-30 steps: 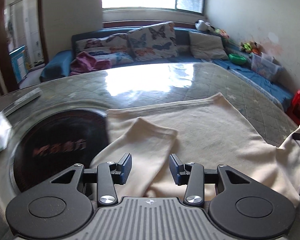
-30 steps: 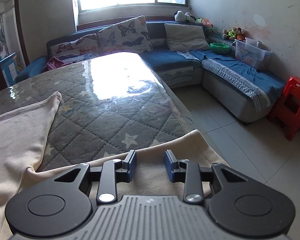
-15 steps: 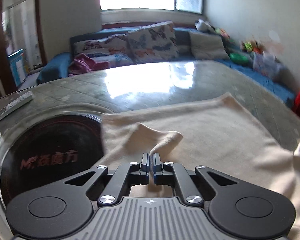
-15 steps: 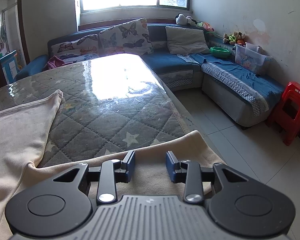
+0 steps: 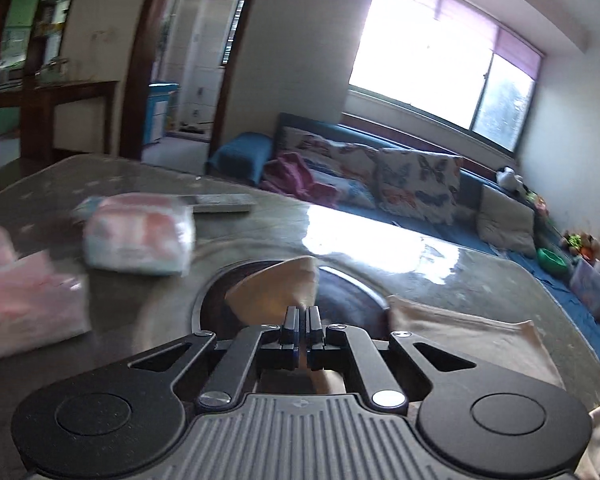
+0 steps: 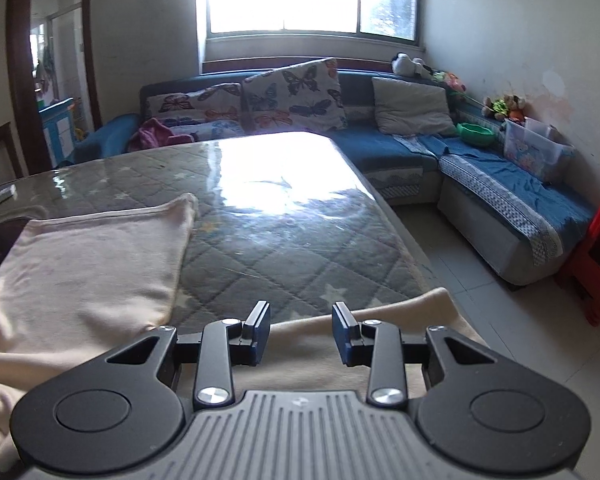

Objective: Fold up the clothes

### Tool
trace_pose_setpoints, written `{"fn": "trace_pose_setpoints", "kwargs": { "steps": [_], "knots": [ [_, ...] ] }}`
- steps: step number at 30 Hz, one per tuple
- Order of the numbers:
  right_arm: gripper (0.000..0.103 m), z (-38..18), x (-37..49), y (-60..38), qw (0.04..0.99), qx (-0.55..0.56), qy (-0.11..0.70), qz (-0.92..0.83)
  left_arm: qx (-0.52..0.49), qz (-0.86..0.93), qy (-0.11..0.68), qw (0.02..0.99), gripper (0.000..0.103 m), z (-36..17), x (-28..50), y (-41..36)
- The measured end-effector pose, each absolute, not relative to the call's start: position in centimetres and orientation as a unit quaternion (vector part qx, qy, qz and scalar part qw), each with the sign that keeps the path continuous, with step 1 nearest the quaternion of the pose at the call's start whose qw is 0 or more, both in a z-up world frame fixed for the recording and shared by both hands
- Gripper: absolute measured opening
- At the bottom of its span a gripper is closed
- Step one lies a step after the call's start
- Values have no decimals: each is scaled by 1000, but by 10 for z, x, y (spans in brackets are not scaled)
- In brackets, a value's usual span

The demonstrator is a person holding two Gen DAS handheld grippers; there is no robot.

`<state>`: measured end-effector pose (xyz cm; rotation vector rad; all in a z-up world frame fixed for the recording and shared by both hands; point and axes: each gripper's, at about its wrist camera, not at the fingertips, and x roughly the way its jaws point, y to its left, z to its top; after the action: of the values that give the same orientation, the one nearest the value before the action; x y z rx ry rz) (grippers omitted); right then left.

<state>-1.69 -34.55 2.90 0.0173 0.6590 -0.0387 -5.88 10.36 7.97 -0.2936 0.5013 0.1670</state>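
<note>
One sleeve (image 5: 276,288) now lifted by the shut left hand-held gripper (image 5: 302,320).

cream garment (image 6: 88,264) spread on table, one sleeve (image 5: 276,288) lifted.

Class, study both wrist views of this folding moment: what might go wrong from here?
1. The left gripper pinches only a small tip of the cream garment, so the cloth may slip free.
2. The tissue packs lie close by; a swinging sleeve may drag them.
3. The right gripper is open, so the hem overhanging the table edge may slide off.
</note>
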Motion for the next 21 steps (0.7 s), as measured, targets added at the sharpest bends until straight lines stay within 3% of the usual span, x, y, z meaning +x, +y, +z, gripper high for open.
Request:
{"fn": "trace_pose_setpoints", "kwargs": {
  "steps": [9,13,14,16,17,18,21],
  "knots": [
    [35,42,-30,-279,936,-38,333,106,-160,127,289,935,4,41,-93,132],
    [39,38,-39,-246,925,-71,338,157,-163,136,303,929,9,37,-100,135],
    [39,38,-42,-238,922,-79,339,170,-165,138,301,929,14,38,-100,135],
    [39,36,-46,-222,915,-95,341,195,-170,141,298,929,31,40,-100,134],
    [39,35,-49,-214,911,-103,342,207,-172,143,297,928,45,41,-100,134],
    [39,34,-50,-209,908,-108,343,215,-175,146,295,928,51,41,-99,135],
    [39,30,-54,-196,900,-119,348,232,-176,155,300,925,51,38,-91,138]
  ]
}}
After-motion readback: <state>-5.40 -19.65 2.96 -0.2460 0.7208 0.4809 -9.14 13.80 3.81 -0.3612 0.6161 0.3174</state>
